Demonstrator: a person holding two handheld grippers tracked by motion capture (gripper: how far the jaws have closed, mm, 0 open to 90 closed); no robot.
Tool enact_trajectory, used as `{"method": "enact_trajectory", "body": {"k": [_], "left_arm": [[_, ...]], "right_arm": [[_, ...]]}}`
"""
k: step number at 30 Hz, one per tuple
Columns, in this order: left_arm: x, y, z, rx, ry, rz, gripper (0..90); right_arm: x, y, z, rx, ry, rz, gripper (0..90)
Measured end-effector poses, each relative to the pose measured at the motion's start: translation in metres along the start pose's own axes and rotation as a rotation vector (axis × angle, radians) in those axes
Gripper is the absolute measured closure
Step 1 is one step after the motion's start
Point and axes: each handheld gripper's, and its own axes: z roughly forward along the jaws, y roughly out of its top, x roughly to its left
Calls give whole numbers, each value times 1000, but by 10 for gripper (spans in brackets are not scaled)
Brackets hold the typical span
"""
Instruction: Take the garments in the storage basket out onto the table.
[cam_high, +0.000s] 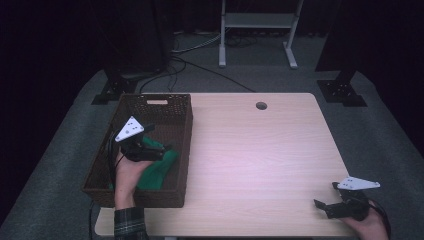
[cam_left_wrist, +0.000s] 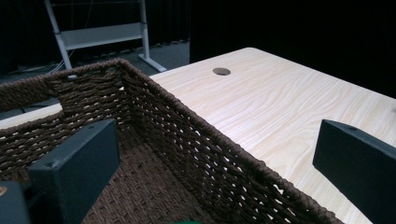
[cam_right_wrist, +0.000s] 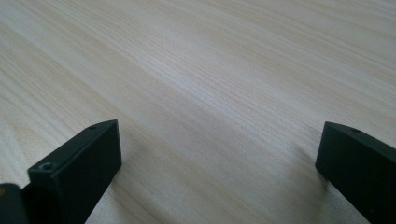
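Note:
A dark brown wicker basket (cam_high: 187, 150) stands on the left part of the pale wooden table (cam_high: 260, 155). A green cloth (cam_high: 161, 169) lies in its near half. My left gripper (cam_high: 159, 139) hangs over the basket above the cloth, open and holding nothing. In the left gripper view its jaws (cam_left_wrist: 217, 177) stand wide apart astride the basket's right wall (cam_left_wrist: 210, 149), and a sliver of the green cloth (cam_left_wrist: 187, 222) shows at the bottom edge. My right gripper (cam_high: 326, 196) rests low at the table's near right corner, open and empty, with bare wood between its jaws (cam_right_wrist: 219, 172).
A round cable hole (cam_high: 261, 105) sits near the table's far edge. Beyond the table are a white desk frame (cam_high: 257, 30), floor cables and black stand bases (cam_high: 345, 92) on grey carpet. The basket overhangs the table's left edge.

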Motion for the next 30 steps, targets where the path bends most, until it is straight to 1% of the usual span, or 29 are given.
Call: {"method": "enact_trajectory", "body": {"k": [6,22,30], "left_arm": [[4,-1,-4,-5,4,-4,0],[11,-2,-10,3,18,2,0],[17,-2,-14,6,29,2,0]], "right_arm": [[0,0,0,0,-1,1,0],[0,0,0,0,-1,1,0],[0,0,0,0,-1,1,0]]}}
